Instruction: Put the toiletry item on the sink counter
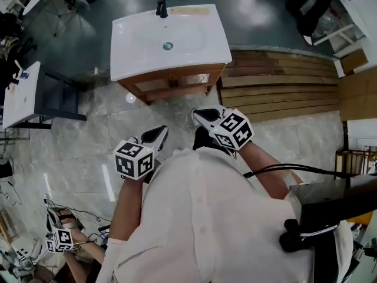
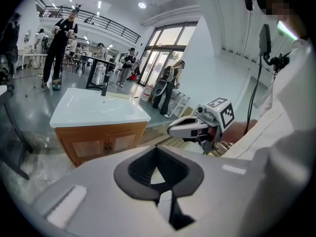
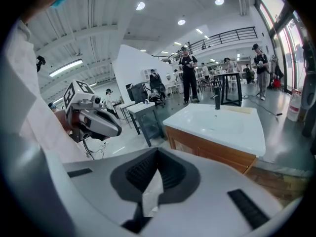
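Note:
The sink counter is a white basin top on a wooden cabinet, with a black faucet at its back. It also shows in the left gripper view and the right gripper view. I see no toiletry item in either gripper or on the floor. My left gripper and right gripper are held close to my chest, a step short of the counter. Both have their jaws together with nothing between them. Each view shows the other gripper beside it.
A tan strip lies along the counter's back edge. A grey table stands to the left and wooden planks lie to the right. A crouching person holds another gripper at lower left. Several people stand behind the counter.

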### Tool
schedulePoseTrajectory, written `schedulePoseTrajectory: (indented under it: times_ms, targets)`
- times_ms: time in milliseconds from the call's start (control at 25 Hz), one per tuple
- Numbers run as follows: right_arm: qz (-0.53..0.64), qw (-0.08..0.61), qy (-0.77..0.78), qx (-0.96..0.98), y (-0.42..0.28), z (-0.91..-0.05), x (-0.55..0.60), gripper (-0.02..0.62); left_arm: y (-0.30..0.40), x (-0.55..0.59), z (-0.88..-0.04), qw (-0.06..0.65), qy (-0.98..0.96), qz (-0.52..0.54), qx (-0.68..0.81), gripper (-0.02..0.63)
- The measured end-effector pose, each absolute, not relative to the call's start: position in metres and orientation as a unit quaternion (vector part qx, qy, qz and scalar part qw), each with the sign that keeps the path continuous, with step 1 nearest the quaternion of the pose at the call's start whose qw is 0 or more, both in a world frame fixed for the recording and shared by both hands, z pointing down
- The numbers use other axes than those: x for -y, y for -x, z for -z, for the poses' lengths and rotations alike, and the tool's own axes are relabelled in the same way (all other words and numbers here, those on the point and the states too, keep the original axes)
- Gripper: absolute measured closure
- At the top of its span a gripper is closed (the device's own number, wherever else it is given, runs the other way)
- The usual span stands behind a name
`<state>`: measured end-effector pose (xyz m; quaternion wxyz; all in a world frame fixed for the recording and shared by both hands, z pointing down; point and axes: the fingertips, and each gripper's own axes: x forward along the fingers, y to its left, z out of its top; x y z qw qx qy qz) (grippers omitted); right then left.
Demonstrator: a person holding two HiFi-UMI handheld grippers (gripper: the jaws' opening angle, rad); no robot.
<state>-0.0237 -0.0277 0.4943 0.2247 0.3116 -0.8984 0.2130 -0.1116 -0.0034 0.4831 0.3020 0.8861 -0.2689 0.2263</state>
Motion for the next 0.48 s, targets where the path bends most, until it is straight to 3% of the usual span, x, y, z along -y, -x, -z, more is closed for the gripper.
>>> schedulePoseTrajectory:
  times_ms: [480]
  targets:
    - [-0.229,0.227,-0.306,0.896,0.001,-0.516,0.061,0.591,0.097,0.031,-0.500,0.323,-0.875,-0.231,0.277,0.600]
